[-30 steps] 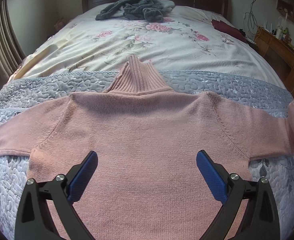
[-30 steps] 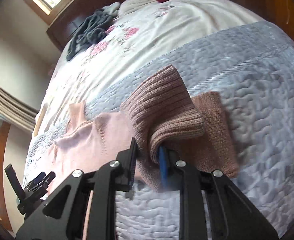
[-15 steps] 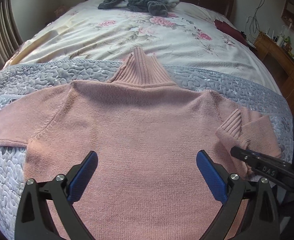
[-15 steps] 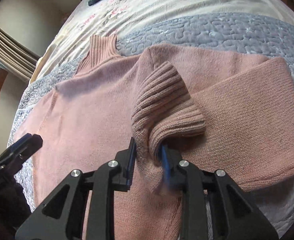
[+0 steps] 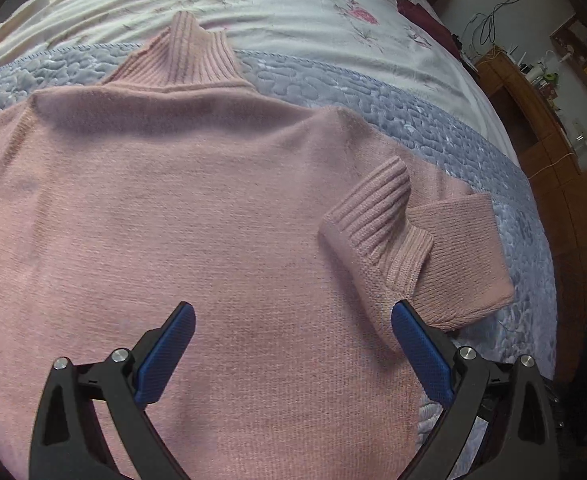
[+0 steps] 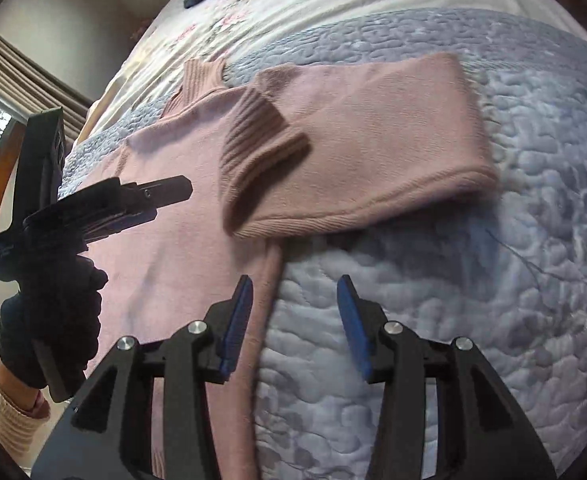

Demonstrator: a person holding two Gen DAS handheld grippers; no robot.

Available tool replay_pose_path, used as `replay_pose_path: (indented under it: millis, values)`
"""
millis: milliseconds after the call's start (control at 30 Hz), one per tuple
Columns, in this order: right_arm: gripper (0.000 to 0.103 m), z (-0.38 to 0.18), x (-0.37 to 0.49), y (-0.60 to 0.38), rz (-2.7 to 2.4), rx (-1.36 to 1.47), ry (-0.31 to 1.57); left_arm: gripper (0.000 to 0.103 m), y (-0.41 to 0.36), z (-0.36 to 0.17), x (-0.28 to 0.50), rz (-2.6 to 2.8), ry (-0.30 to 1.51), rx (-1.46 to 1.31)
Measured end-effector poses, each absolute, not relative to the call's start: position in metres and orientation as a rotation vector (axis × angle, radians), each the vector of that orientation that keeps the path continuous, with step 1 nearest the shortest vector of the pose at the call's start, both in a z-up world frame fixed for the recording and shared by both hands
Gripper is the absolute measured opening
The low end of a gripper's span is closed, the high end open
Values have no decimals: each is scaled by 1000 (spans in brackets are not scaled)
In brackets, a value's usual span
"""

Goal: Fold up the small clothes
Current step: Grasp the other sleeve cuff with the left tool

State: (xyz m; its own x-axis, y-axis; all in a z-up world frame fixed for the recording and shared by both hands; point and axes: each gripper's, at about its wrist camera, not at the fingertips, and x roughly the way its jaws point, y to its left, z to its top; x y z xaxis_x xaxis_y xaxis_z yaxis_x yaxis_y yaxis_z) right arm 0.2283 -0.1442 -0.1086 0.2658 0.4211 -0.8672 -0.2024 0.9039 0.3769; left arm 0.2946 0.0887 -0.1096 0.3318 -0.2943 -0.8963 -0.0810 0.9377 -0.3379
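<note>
Pink turtleneck sweater (image 5: 181, 216) spread flat on the bed

Ribbed collar (image 5: 185, 56) points toward the headboard; one sleeve (image 6: 373, 140) is folded inward, its ribbed cuff (image 6: 257, 140) lying on the body's edge, slightly rumpled.

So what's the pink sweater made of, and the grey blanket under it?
The sweater looks like soft, slightly fuzzy knitted yarn, with ribbed rows on its cuff and collar. The blanket looks like plush quilted fabric: puffy stitched bumps with a faint sheen.
</note>
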Motion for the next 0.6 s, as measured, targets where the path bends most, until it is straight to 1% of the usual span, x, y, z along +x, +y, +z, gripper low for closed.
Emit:
replay_pose_path:
  millis: [100,133,167,200,233,267,300,333,367,400,600]
  values:
    - [45,-114,222,-164,381,218,1235,98,71,-121,309,-149,1268,-386]
    - [45,-115,221,-169,370,225,1234,95,65,-125,313,-152,1282,-395]
    - [45,-115,220,-171,362,230,1231,82,61,-130,317,-156,1295,-402]
    - [45,-115,218,-175,353,236,1226,76,57,-133,320,-160,1309,-409]
    - [45,-115,216,-179,343,244,1218,65,53,-135,323,-161,1310,-412]
    - [47,-115,214,-183,337,255,1211,47,50,-134,324,-169,1298,-410]
    - [47,-114,213,-186,332,269,1205,34,47,-132,325,-190,1284,-413]
    - [47,-113,212,-191,327,284,1199,20,45,-128,325,-204,1273,-419]
    - [47,-113,207,-197,324,293,1195,16,44,-124,325,-201,1252,-416]
    - [47,-112,206,-199,320,297,1191,15,46,-117,323,-205,1222,-421]
    - [49,-96,209,-201,314,317,1162,13,95,-69,302,-205,1041,-423]
